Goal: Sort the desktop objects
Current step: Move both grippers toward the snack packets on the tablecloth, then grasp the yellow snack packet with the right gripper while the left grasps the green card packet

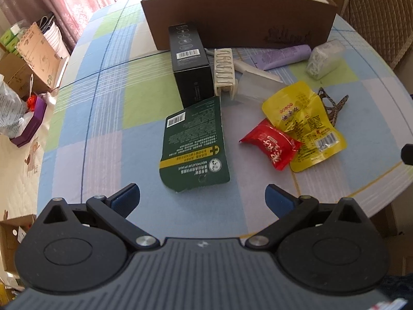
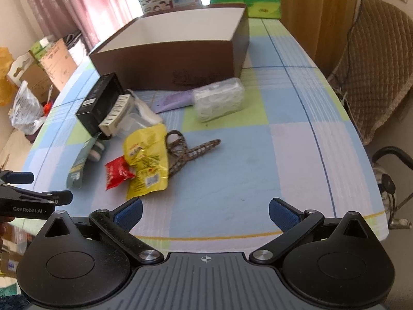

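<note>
Hovering left gripper (image 1: 202,196): jaws apart, empty, near green cardboard blister card (image 1: 193,142)
Right gripper (image 2: 205,213): jaws apart, empty
Clutter: red snack packet (image 1: 271,146) overlapping yellow foil pouch (image 1: 307,126), mid-bench
Far side: brown open cardboard box (image 1: 240,23) on checked bench (image 2: 271,155)

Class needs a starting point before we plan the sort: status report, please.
Left gripper open, empty; right gripper open, empty. Green card, red packet, yellow packet loose on table, brown box behind. Nothing blocking.
</note>
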### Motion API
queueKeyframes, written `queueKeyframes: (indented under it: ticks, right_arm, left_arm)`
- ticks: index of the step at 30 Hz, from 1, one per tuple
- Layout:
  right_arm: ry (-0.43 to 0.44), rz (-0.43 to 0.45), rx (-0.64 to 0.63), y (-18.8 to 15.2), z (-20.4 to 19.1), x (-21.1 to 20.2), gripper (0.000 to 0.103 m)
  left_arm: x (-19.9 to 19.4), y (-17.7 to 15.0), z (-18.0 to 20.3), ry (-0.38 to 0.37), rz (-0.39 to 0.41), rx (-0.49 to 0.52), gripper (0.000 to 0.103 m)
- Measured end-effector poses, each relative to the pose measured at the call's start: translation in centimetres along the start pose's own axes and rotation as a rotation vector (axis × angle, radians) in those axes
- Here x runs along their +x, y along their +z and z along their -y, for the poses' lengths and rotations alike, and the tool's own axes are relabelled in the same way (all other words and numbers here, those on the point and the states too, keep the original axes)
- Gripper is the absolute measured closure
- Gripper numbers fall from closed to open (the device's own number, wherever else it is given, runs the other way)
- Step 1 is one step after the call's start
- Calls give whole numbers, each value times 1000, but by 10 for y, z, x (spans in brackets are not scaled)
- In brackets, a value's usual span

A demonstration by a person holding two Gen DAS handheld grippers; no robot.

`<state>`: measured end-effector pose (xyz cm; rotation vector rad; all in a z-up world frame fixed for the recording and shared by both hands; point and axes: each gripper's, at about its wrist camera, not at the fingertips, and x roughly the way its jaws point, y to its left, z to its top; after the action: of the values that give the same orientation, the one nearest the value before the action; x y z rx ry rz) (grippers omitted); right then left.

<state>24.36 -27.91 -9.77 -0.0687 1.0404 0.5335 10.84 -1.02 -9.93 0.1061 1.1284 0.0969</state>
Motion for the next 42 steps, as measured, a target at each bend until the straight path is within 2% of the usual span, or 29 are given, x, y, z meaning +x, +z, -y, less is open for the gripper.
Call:
queueKeyframes:
  ticks: [12, 15, 17, 20, 23, 26, 29, 36, 40, 42]
  right_arm:
    - [-55, -36, 83, 9, 18, 22, 2]
    - [-63, -43, 101, 11, 18, 26, 2]
    - [-67, -44, 111, 13, 18, 28, 2]
    - [-75, -45, 128, 16, 18, 32, 2]
    - [-81, -45, 140, 19, 18, 36, 2]
    - [-81, -45, 144, 22, 15, 40, 2]
    - [-70, -40, 133, 25, 11, 44, 2]
    - [-23, -16, 111, 33, -10, 55, 2]
    - [25, 1, 46, 39, -28, 63, 2]
    - [45, 6, 13, 40, -37, 68, 2]
  left_arm:
    - [48, 30, -1, 45, -32, 68, 2]
    - [58, 38, 1, 51, -43, 96, 6]
    - [65, 41, 2, 61, -54, 112, 11]
    - [73, 46, 0, 43, -75, 119, 26]
    - [78, 48, -6, 0, -95, 115, 49]
    - [76, 48, -13, -32, -88, 106, 54]
    - [70, 47, -25, -61, -66, 82, 63]
    - [48, 53, -71, -155, -9, -84, 88]
    - [44, 61, -100, -146, 13, -140, 101]
    - [46, 62, -111, -141, 10, -162, 103]
